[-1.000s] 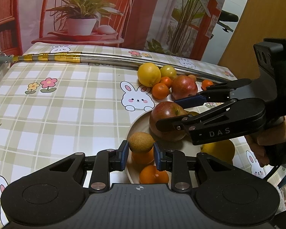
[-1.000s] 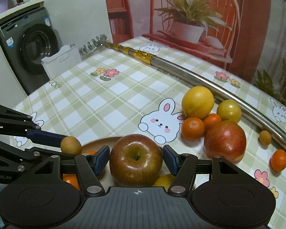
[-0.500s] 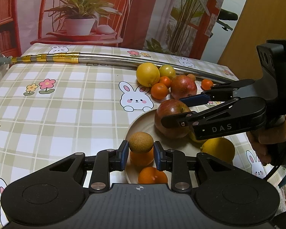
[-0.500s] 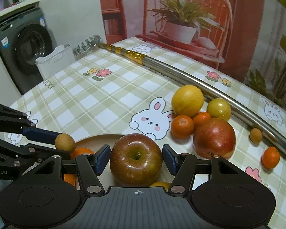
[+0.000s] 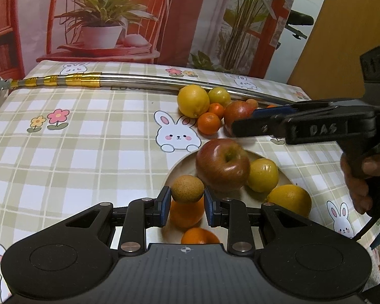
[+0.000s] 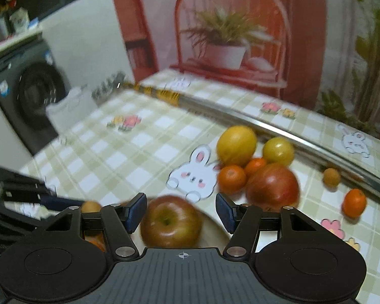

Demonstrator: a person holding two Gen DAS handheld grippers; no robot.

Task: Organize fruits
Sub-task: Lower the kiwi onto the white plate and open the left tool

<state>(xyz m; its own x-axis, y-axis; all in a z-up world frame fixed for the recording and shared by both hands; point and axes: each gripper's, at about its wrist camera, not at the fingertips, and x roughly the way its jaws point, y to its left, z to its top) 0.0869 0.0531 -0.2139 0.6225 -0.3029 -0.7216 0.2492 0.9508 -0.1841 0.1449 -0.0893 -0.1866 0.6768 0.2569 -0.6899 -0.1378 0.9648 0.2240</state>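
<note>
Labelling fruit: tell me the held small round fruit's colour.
Speckled tan-brown small round fruit, clearest in left wrist view.

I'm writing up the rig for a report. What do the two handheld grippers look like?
Both are matte black plastic with ribbed housings, two round discs, silver screws and blue finger pads. The right gripper carries white "DAS" lettering and a black cable near the hand. The left gripper matches it.

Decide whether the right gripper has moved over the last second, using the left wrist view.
Yes. The right gripper has lifted off the red apple, which rests on the round beige plate, and now hangs open by the loose fruit behind.
</note>
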